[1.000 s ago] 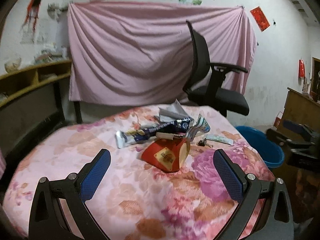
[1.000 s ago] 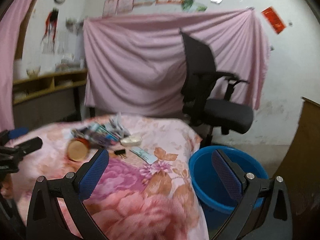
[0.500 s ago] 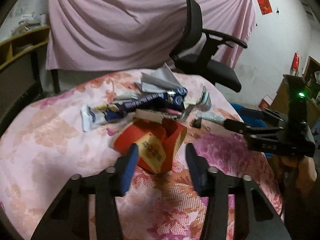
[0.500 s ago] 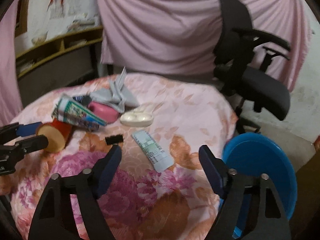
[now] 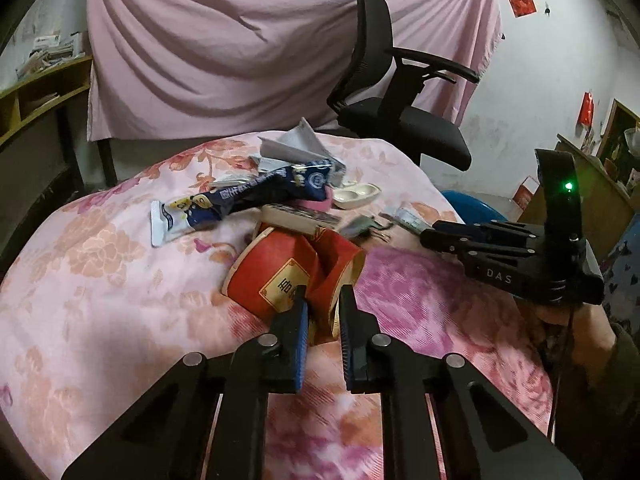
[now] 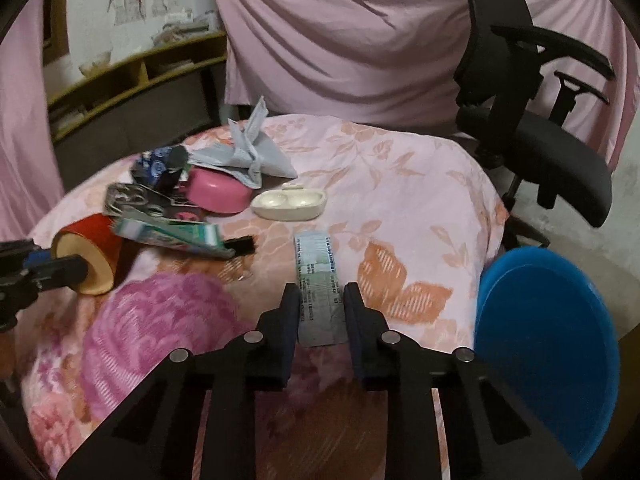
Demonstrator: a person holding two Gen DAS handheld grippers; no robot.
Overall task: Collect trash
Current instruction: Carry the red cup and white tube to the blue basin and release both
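Tablecloth (image 5: 100, 300) floral pink, curtain (image 5: 240, 60) behind — both just closing, left tool (image 5: 323, 294) pinches red cup (image 5: 260, 272), right tool (image 6: 322, 292) sachet (image 6: 316, 264).

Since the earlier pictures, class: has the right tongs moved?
Yes. The right tongs came down toward the table; its jaws have just been closing around the flat packet, left of the blue basin.

Both grippers were black plastic frames with round silver screws at the joints. The left gripper (image 5: 322, 312) carried blue ribbed pads. The right gripper (image 5: 430, 236) bore pale "DAS" lettering, a green light and a thin black cable.
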